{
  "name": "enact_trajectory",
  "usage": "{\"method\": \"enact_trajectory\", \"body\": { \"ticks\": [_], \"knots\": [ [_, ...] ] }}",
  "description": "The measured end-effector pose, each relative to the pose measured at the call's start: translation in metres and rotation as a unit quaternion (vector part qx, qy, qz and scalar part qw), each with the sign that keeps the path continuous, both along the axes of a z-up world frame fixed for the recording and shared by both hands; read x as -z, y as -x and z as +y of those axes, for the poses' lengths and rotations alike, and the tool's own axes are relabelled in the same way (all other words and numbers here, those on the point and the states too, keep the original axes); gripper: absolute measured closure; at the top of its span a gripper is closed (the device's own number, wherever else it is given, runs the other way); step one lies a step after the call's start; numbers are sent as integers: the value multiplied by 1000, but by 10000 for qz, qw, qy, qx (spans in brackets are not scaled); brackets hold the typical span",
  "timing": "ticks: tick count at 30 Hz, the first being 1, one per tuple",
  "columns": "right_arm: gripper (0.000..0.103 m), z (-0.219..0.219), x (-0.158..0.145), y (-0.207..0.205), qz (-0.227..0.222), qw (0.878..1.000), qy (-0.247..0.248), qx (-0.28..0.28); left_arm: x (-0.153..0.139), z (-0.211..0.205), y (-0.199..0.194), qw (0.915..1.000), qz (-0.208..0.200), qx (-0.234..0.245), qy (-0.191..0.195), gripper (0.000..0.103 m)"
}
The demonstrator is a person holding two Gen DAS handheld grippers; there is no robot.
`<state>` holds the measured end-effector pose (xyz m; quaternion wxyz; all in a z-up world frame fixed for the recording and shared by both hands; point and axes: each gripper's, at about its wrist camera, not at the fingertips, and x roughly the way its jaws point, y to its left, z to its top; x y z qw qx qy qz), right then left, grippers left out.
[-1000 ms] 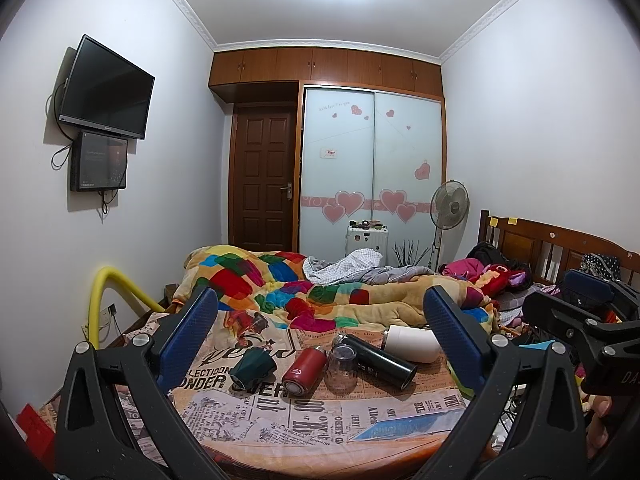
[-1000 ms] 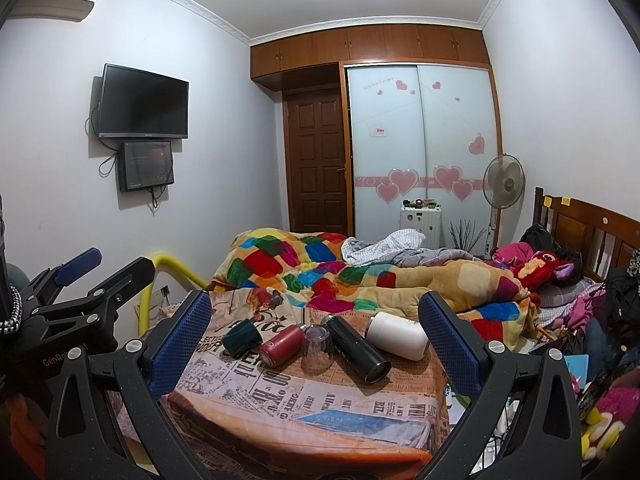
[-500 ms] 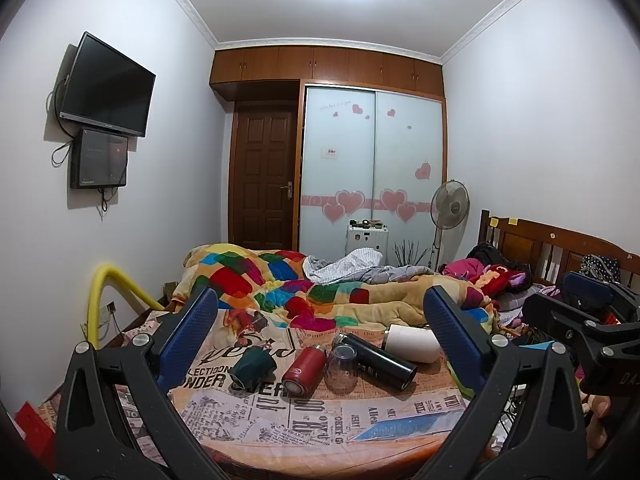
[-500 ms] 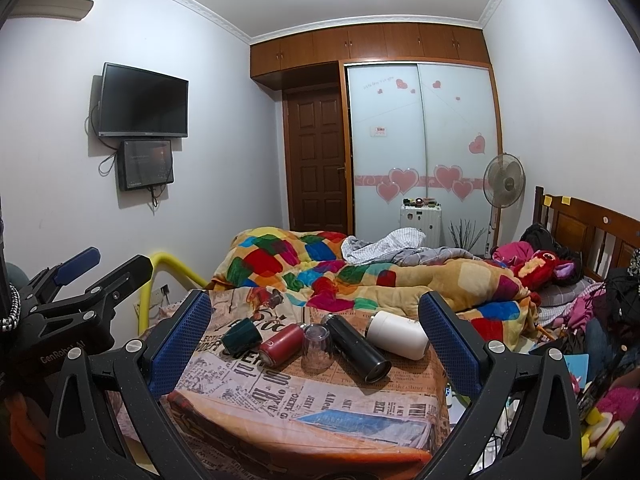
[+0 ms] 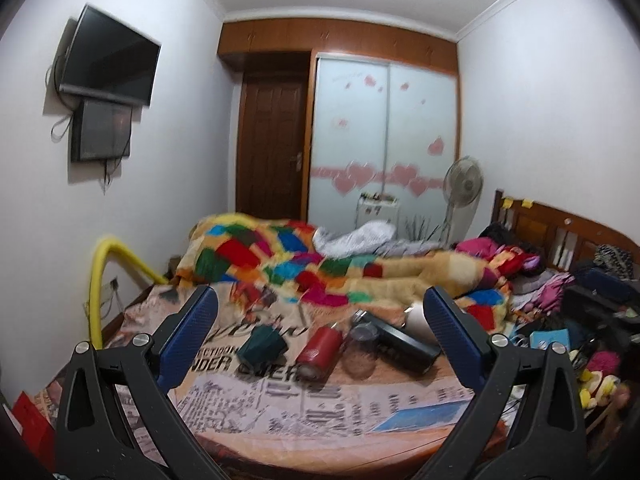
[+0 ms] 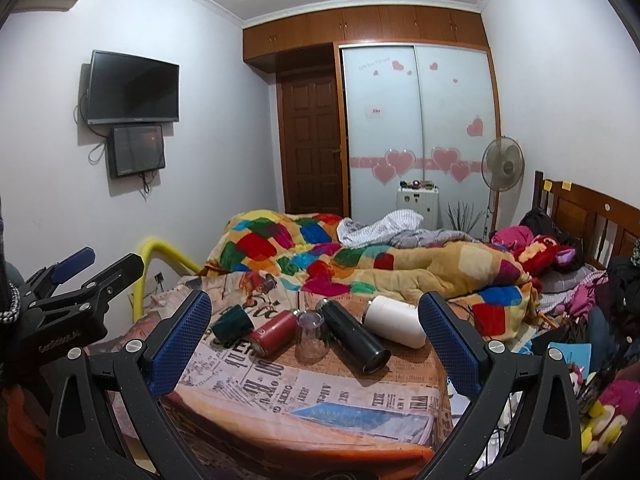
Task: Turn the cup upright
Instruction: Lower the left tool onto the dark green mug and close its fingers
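left gripper advanced toward bed, view blurred; jaws apart, empty | right gripper unmoved; jaws apart | cups near foot edge untouched; approach starting

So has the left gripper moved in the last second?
Yes. The left gripper has swung left and dipped toward the cups: in its own view the door now sits further right and the picture is blurred.

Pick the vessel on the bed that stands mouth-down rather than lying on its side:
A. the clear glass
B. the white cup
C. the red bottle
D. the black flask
A: the clear glass stands inverted, wide mouth on the newsprint sheet, while the red bottle, black flask and white cup lie on their sides.
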<state>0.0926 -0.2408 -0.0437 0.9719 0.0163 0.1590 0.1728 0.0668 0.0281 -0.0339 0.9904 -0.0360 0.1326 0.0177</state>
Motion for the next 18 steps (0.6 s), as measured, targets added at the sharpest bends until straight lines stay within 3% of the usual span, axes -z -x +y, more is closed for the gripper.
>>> {"method": "enact_trajectory", "body": {
  "ticks": [6, 13, 18],
  "knots": [
    [0, 1, 15, -23, 279, 9995, 89, 109, 57, 46, -83, 9928, 1180, -180, 99, 0],
    [0, 5, 36, -52, 668, 9973, 181, 230, 145, 92, -187, 9661, 2562, 61, 318, 1],
    [0, 9, 51, -72, 953, 9946, 285, 308, 190, 103, -236, 9481, 3160, 292, 212, 11]
  ]
}}
